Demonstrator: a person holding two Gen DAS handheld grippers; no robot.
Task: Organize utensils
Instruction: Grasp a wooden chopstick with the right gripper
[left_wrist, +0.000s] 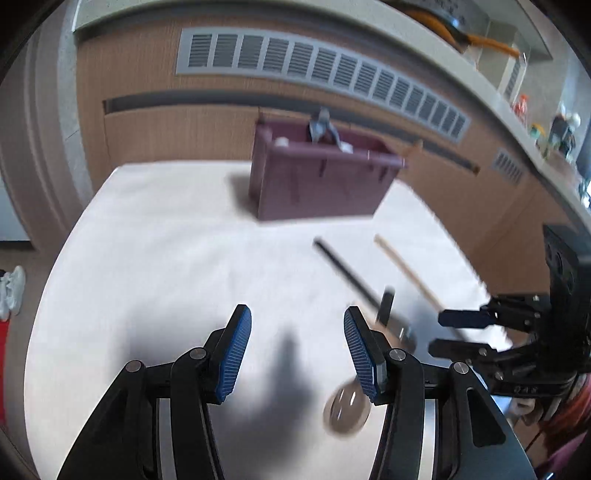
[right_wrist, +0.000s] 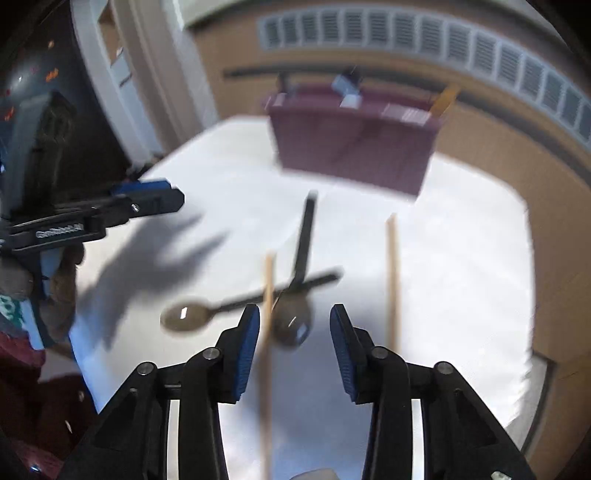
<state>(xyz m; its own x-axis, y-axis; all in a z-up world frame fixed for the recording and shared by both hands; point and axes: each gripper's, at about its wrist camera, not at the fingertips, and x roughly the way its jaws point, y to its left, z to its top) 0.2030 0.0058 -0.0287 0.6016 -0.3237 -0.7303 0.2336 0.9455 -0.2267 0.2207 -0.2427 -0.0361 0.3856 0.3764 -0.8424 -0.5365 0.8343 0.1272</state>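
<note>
Both views smeared by motion blur. Left gripper (left_wrist: 297, 352) seen with jaws spread wide, nothing between pads, only bare white table (left_wrist: 166, 258) below. Right gripper (right_wrist: 294, 341) seen parted, jaws clamped on nothing; bowl of dark spoon (right_wrist: 291, 321) framed in gap, contact not discernible. Second spoon (right_wrist: 188, 317) laid crosswise, handles overlapping. Two chopsticks (right_wrist: 392, 280) laid apart on table, near ends cut off by frame or hidden behind fingers. Purple box (left_wrist: 317, 181) stood at far table edge; contents blurred, not identifiable.
</note>
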